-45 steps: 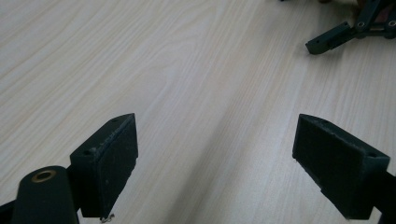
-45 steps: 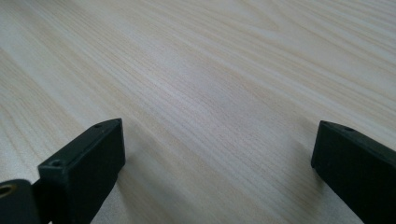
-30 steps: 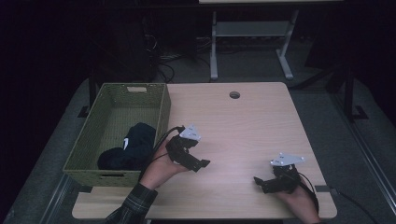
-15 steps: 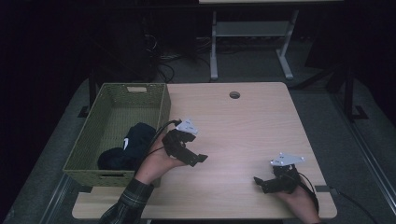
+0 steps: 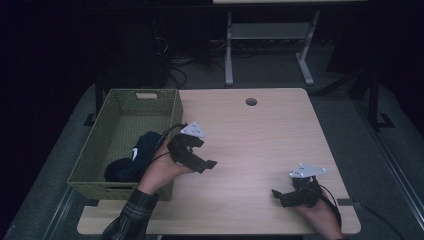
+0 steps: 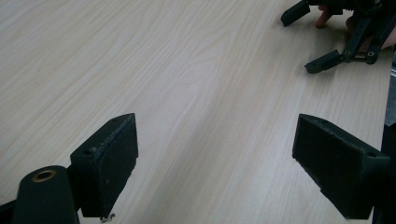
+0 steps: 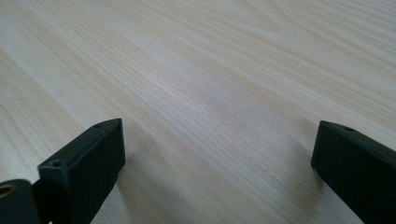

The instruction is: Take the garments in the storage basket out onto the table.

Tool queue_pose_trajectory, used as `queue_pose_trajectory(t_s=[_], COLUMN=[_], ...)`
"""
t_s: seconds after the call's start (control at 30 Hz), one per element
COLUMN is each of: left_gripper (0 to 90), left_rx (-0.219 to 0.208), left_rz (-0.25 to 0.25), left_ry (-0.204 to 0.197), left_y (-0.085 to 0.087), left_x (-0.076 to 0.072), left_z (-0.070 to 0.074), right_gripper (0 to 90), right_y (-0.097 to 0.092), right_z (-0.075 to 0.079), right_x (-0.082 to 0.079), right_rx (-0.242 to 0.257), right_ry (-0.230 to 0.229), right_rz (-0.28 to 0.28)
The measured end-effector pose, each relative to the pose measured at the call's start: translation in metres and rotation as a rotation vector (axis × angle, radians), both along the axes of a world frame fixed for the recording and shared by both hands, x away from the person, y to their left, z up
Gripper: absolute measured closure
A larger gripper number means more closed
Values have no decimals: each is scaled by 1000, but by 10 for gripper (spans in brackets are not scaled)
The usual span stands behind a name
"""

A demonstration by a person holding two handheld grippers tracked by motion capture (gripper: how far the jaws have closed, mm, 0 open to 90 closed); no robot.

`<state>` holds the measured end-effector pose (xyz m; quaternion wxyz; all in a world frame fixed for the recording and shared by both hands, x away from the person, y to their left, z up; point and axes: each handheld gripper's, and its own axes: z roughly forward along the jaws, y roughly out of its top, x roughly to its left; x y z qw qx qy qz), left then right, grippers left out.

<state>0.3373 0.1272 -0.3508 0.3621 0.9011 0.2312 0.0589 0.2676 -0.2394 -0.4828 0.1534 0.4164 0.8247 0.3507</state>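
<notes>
Dark cloth bundle (image 5: 134, 161): inside green woven basket (image 5: 125, 107), near-right corner, at table's left edge. Left gripper (image 5: 202, 161): just right of basket, above bare wooden table (image 5: 260, 140), jaws spread wide, nothing between. Right gripper (image 5: 281, 196): near table's front right, well apart from left, jaws spread wide, nothing held. Round cable hole (image 5: 251, 101): far table edge.

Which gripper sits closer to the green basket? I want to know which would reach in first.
The left gripper, open beside the basket wall; the right gripper sits at the table's near right corner.
</notes>
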Motion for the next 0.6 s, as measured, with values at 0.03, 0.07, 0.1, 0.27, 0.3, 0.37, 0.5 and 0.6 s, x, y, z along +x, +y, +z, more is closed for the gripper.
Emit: queue_pose_trajectory(t_s=[0.03, 0.07, 0.1, 0.27, 0.3, 0.37, 0.5, 0.6], left_gripper=[141, 141, 141, 141, 142, 142, 142, 142], left_rx=[-2, 0, -2, -13, -15, -15, -15, -15], left_rz=[6, 6, 9, 33, 43, 55, 76, 87], left_ry=[4, 2, -4, -6, -5, -6, -6, -9], left_y=[1, 3, 4, 14, 15, 19, 27, 32], left_x=[0, 0, 1, 2, 2, 2, 1, 1], left_z=[1, 2, 3, 10, 11, 14, 19, 22], right_gripper=[26, 26, 26, 26, 26, 26, 26, 26], right_y=[0, 0, 0, 0, 0, 0, 0, 0], right_z=[0, 0, 0, 0, 0, 0, 0, 0], right_x=[0, 0, 0, 0, 0, 0, 0, 0], right_rx=[0, 0, 0, -1, 0, 0, -1, -1], right_ry=[0, 0, 0, 1, 0, 0, 0, 1], right_rz=[0, 0, 0, 1, 1, 1, 1, 1])
